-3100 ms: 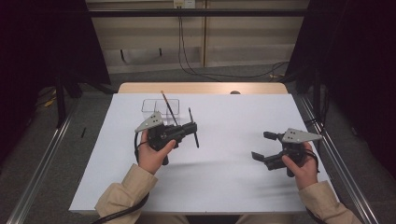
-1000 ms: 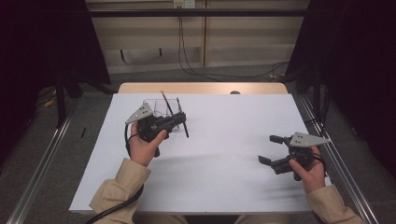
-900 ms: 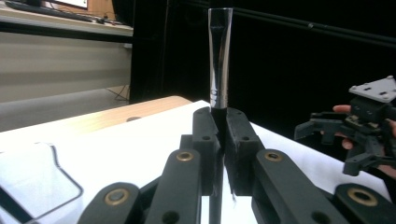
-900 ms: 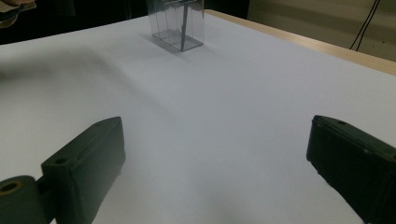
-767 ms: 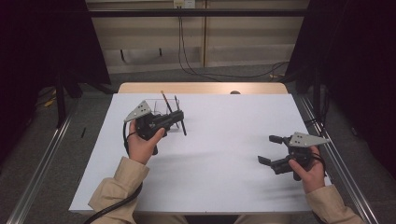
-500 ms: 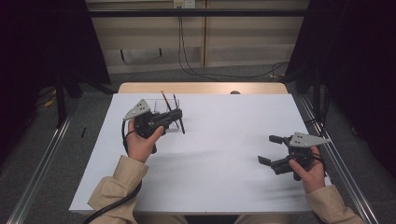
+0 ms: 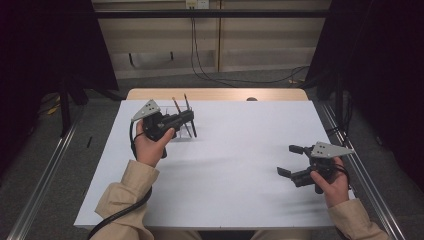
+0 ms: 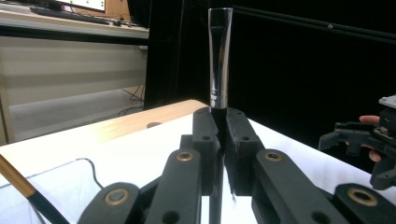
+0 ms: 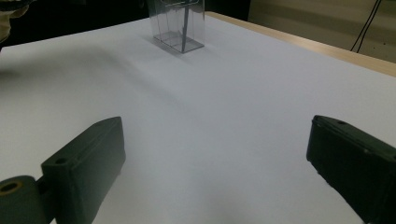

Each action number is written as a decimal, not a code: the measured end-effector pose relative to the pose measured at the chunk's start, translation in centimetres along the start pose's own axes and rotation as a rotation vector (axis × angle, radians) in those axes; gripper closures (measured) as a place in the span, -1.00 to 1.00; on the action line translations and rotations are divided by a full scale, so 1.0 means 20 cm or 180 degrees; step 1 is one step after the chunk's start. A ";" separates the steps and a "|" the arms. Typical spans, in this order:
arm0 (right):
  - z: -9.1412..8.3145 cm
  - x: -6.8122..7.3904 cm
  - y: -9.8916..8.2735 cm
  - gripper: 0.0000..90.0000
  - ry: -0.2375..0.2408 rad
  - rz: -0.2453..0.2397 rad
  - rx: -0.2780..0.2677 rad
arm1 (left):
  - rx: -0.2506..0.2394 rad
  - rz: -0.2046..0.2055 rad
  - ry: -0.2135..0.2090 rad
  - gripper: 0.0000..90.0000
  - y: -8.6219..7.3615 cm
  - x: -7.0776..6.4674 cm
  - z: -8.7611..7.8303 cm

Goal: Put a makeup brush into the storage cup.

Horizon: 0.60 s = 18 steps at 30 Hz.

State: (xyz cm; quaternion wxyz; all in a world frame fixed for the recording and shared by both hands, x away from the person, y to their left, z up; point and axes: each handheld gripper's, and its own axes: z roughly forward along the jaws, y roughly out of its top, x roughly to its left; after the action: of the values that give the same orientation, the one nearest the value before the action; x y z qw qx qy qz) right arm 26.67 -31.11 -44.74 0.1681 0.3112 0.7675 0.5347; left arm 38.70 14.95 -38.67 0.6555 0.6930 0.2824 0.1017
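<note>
My left gripper [image 7: 190,118] is shut on a dark-handled brush [image 7: 186,102] with a silver ferrule [image 8: 218,70], and holds it nearly upright. It hovers at a clear plastic box [image 7: 181,134] at the table's back left. Standing in that box is a second brush [image 7: 175,104] with a gold ferrule [image 8: 17,185]. In the right gripper view the clear box [image 9: 180,29] stands far off with a stick in it. My right gripper [image 7: 287,160] rests low at the front right, open and empty, with bare sheet between its jaws [image 9: 215,144].
A white sheet [image 7: 240,150] covers the table, with a strip of wood [image 7: 220,94] showing along the far edge. Metal rails [image 7: 45,170] run down both sides. Cables [image 7: 200,65] lie on the floor beyond the table. The right gripper [image 8: 364,140] shows at the right of the left gripper view.
My left gripper carried the dark brush back and left, up to the clear box. The right gripper drifted slightly right early on, then held still, open.
</note>
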 end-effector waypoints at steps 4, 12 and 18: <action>0.00 0.00 0.00 -0.91 0.0000 -0.0006 -0.0019 | -0.0007 0.0012 0.0029 0.87 0.02 0.01 0.00; 0.00 0.00 0.00 -0.91 0.0025 0.0018 -0.0046 | -0.0031 0.0031 0.0097 0.87 0.06 0.03 0.01; -0.01 0.01 0.01 -0.91 0.0030 0.0002 -0.0062 | -0.0053 0.0046 0.0148 0.87 0.08 0.05 0.01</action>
State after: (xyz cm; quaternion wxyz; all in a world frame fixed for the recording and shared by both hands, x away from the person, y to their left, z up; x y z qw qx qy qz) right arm 26.52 -31.04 -44.57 0.1674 0.3072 0.7629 0.5436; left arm 40.01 15.24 -37.37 0.6537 0.6870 0.2917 0.1249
